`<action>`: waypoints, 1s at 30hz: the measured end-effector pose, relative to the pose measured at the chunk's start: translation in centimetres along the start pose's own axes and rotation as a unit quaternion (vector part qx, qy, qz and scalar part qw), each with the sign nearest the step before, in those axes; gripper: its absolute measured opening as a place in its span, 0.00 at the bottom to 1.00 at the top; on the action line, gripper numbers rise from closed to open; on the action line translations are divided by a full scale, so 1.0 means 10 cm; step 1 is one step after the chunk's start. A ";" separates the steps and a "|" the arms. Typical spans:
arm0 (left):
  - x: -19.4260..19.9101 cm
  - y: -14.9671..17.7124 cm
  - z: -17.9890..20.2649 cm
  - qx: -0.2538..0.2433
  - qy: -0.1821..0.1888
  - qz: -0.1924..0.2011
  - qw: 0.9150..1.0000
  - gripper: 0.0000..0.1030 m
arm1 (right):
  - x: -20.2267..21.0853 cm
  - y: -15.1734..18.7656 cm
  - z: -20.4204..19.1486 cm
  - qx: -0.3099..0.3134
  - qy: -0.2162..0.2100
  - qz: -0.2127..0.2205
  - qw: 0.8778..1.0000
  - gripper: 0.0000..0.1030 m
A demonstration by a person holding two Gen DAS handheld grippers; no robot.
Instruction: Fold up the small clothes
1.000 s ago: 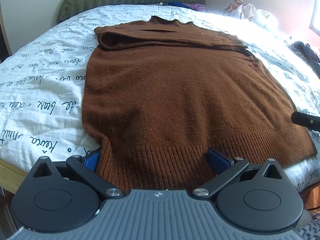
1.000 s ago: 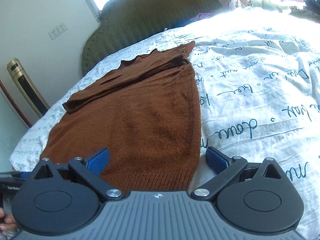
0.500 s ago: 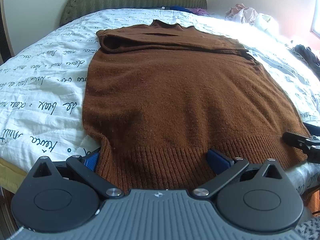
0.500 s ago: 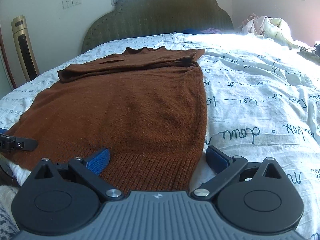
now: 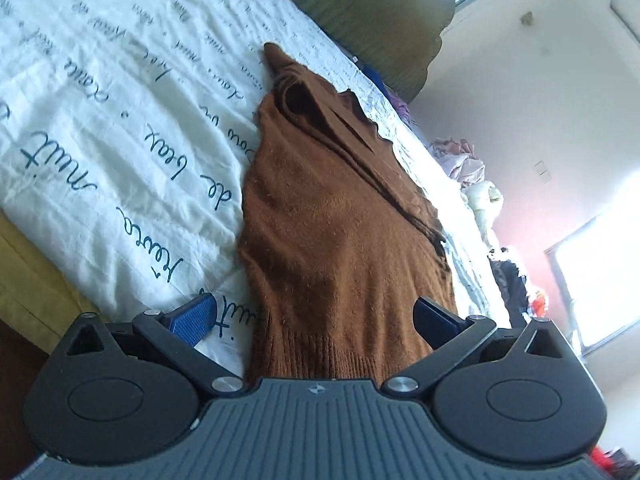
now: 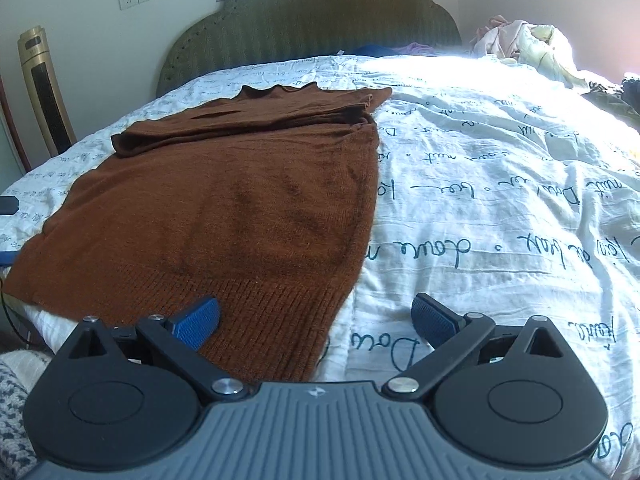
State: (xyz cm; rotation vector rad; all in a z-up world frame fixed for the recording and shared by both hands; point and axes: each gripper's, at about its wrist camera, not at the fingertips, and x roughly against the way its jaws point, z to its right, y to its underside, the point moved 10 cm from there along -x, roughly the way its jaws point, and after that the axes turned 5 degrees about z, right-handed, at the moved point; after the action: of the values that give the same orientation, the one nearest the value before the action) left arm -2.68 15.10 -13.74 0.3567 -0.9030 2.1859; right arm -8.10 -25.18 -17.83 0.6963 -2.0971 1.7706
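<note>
A home bedroom: quilted bed, padded headboard, piled laundry.

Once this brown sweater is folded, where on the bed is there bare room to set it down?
Widest free patch: the printed bedsheet to the right of the brown sweater, ahead of the open right gripper. A narrower strip lies along its left edge. Crowded: the far right corner, with a heap of clothes.

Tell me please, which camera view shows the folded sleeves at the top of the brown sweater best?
The right wrist view: it is level, and the folded sleeves lie in full width across the brown sweater near the headboard. The left wrist view is strongly tilted and shows the sleeves only edge-on, as dark folds.
</note>
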 end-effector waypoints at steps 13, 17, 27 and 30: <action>-0.11 0.37 0.13 0.104 0.176 -0.124 0.971 1.00 | 0.07 -0.03 0.14 -0.114 -0.087 0.002 0.990 1.00; -0.14 0.53 0.16 0.143 0.249 -0.133 0.949 1.00 | 0.09 -0.03 0.13 -0.148 -0.128 0.002 0.981 1.00; -0.11 0.28 -0.14 0.182 0.256 -0.071 0.947 1.00 | -0.01 0.03 0.17 -0.234 -0.195 -0.019 0.952 0.34; -0.10 0.31 -0.09 0.157 0.244 -0.071 0.954 1.00 | 0.00 0.03 0.23 -0.232 -0.180 -0.022 0.956 0.34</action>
State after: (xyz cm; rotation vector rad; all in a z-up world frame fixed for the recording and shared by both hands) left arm -4.18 13.68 -16.38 0.0193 -0.2510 2.1395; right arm -8.11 -27.38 -18.55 0.9656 -2.5784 1.1120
